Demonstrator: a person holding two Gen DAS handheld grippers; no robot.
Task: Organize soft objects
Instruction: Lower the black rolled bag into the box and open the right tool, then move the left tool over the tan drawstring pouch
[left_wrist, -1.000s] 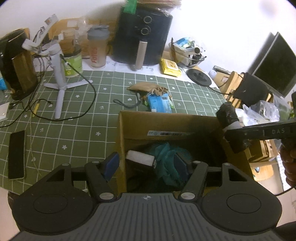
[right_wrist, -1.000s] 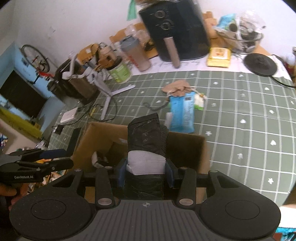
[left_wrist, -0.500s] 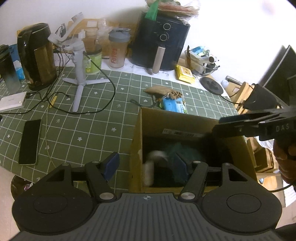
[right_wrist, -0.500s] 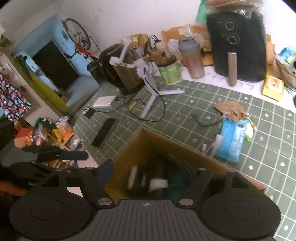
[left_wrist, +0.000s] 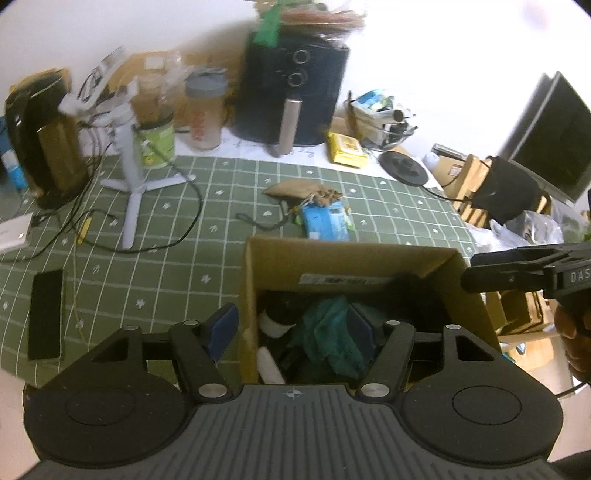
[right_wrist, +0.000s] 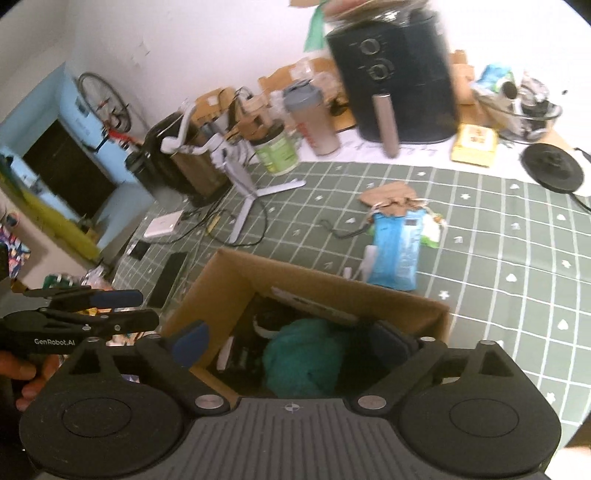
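Open brown cardboard box at the near edge of the green grid-patterned tablecloth, holding the soft items: crumpled teal cloth in the middle, black-and-white rolled socks against the left wall, more dark fabric to the right, too shadowed to tell apart. Same teal cloth seen in the right wrist view, heaped at the box centre.

Left gripper poised over the box's near-left corner, jaws parted and clasping nothing, one blue pad outside the left wall, the other above the teal cloth. Right gripper above the box mouth, jaws just spread wide and empty, straddling the near-left corner, one finger outside the box, the other over its dark right side.

Beyond the box, on the cloth: blue plastic packet touching a tan drawstring pouch, with a black cord loop beside them. Further left, white tripod stand amid tangled black cables, black phone lying flat near the edge. Along the back: black air fryer, clear shaker bottle with grey lid, green-labelled jar, dark kettle, yellow packet, glass bowl of clutter.
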